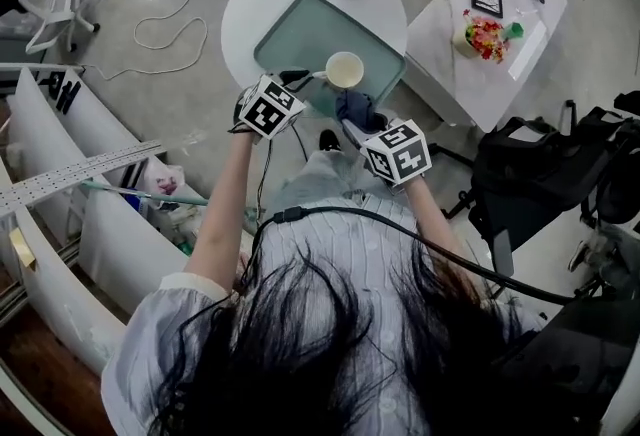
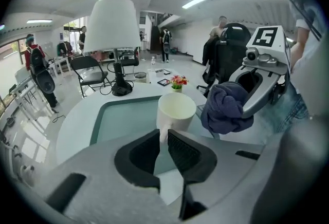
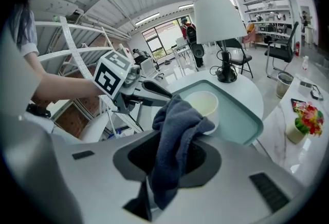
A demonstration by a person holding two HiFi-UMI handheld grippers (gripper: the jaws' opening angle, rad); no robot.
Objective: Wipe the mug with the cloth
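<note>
Now one mug (image 1: 344,70) stands on one tray (image 1: 285,39), its handle pinched by the left gripper (image 2: 163,134). One cloth (image 3: 177,115) hangs clamped in the right gripper (image 3: 172,141), just beside the mug.

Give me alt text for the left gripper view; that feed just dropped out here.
The left gripper is shut on the handle of a cream mug over a teal tray. Just right of the mug, the right gripper holds a bunched dark blue cloth close beside it; contact is unclear.
</note>
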